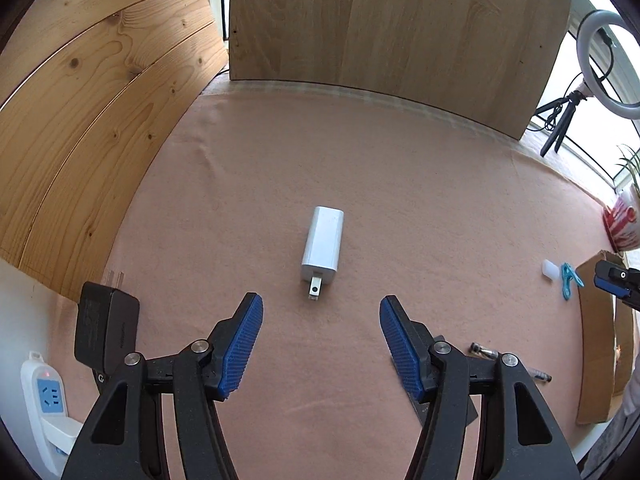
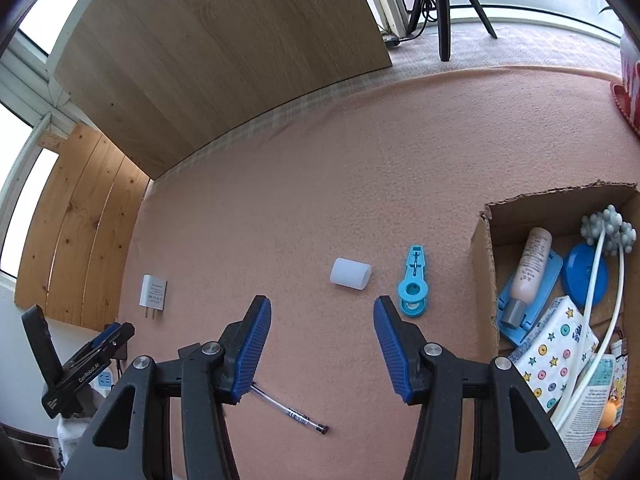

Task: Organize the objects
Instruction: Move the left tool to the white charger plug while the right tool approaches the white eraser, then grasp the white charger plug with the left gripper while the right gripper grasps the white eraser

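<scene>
A matt, slightly fuzzy pink cloth covers the bench, backed by knotty, grained wood planks and a smoother, paler board. The charger is smooth white plastic with a soft sheen and metal prongs, the black adapter is matt plastic, the cap is frosted translucent plastic, and the blue clip is glossy plastic. The box is rough brown cardboard with torn edges, and each tool has matt black plastic arms, ribbed blue pads and shiny metal rivets.
</scene>
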Demonstrator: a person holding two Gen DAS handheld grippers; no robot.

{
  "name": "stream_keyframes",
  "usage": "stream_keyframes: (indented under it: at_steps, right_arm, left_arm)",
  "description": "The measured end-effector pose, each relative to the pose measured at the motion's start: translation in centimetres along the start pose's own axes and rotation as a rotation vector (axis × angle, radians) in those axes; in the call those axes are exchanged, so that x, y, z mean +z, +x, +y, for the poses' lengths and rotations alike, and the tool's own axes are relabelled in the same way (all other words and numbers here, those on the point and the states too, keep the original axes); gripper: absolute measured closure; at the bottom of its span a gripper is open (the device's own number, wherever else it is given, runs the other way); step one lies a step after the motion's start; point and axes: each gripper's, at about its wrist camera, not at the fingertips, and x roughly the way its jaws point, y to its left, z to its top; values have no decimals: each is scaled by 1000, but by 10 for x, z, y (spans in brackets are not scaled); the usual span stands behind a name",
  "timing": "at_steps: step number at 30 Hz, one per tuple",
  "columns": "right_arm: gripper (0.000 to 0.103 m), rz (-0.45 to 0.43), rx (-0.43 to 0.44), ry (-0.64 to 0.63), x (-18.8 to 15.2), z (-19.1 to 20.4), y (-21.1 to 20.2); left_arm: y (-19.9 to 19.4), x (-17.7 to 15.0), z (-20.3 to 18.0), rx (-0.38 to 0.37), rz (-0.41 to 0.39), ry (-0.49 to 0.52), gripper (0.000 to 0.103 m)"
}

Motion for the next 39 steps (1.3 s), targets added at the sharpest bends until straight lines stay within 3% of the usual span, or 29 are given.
stream_keyframes:
  at_steps: [14,25,28,30,33,35,39]
  right_arm:
    - [54,128,-77,40,25,-6,66]
    - [54,144,-211,-34,28,9,85]
    - [66,135,-256,-69,24,12,86]
    - [75,132,-272,-86,23,13,86]
    - [79,127,-266,-92,21,10,84]
    - [80,123,-265,-95,19,9,82]
    - [81,117,-256,-97,14,12,79]
  left_arm:
    - [49,25,1,34,46,0,38]
    - [71,32,5,46,58,-20,38]
    - [74,33,8,41,59,-31,39]
    - [76,33,9,32,62,-35,43]
    - [78,33,13,26,62,-50,60]
    - [80,36,15,13,66,-60,77]
    - [79,34,13,16,59,-55,78]
